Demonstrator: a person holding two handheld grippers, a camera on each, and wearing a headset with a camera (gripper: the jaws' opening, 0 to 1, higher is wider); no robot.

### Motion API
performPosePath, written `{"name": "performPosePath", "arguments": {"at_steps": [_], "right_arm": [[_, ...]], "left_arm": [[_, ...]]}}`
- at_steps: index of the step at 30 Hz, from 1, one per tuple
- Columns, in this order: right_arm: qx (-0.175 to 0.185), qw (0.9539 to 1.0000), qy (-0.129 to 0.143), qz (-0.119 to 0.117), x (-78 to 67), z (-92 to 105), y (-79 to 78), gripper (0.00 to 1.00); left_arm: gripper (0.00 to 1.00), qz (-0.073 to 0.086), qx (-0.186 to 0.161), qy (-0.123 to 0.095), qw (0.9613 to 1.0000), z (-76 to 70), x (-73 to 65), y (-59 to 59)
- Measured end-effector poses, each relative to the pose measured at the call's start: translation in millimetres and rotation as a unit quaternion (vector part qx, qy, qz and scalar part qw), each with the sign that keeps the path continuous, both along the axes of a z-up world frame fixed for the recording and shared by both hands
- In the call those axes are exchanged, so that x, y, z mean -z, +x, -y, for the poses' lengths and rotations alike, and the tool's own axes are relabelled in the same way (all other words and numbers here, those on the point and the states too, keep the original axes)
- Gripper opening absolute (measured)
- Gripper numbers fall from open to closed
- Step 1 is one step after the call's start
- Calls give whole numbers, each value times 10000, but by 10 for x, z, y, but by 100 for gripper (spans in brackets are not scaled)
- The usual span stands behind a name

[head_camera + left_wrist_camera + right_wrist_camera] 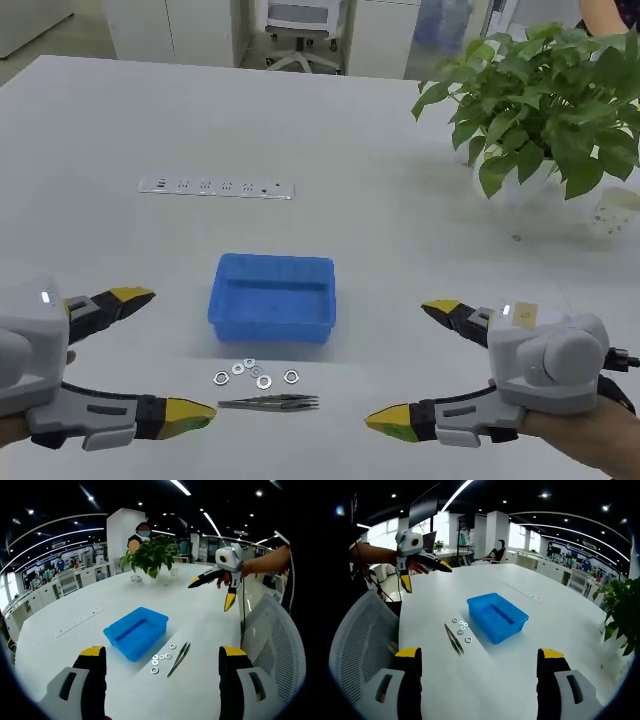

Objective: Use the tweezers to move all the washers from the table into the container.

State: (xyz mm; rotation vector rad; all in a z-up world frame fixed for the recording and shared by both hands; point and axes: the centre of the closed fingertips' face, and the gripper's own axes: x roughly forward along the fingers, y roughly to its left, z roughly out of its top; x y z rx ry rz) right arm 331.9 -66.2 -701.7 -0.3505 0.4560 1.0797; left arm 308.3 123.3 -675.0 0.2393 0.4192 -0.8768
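left gripper (pixel 180 352) and right gripper (pixel 398 362) both spread wide above the smooth white table (pixel 400 200), small shiny ring washers (pixel 255 374) clustered just before the rectangular blue plastic container (pixel 270 325), slim metal tweezers (pixel 268 402) lying beside them

- Wide white desk (pixel 400 130).
- Blue rectangular plastic container (pixel 270 325), toward the near edge.
- Cluster of small silver metal washers (pixel 255 374), just nearer.
- Slim steel tweezers (pixel 270 402), nearest that edge.
- Flat white power strip (pixel 215 187), farther back, left.
- Leafy green plant in a white pot (pixel 520 185), toward the right edge.

bright even ceiling light, soft shadows, sharp focus, fisheye edge warping
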Motion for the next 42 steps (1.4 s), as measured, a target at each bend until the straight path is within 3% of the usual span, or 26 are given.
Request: {"name": "performPosePath", "arguments": {"at_steps": [42], "right_arm": [[1,10000,-69,16,1,28,28,96]], "left_arm": [[99,28,43,52,10000,-11,1,24]]}}
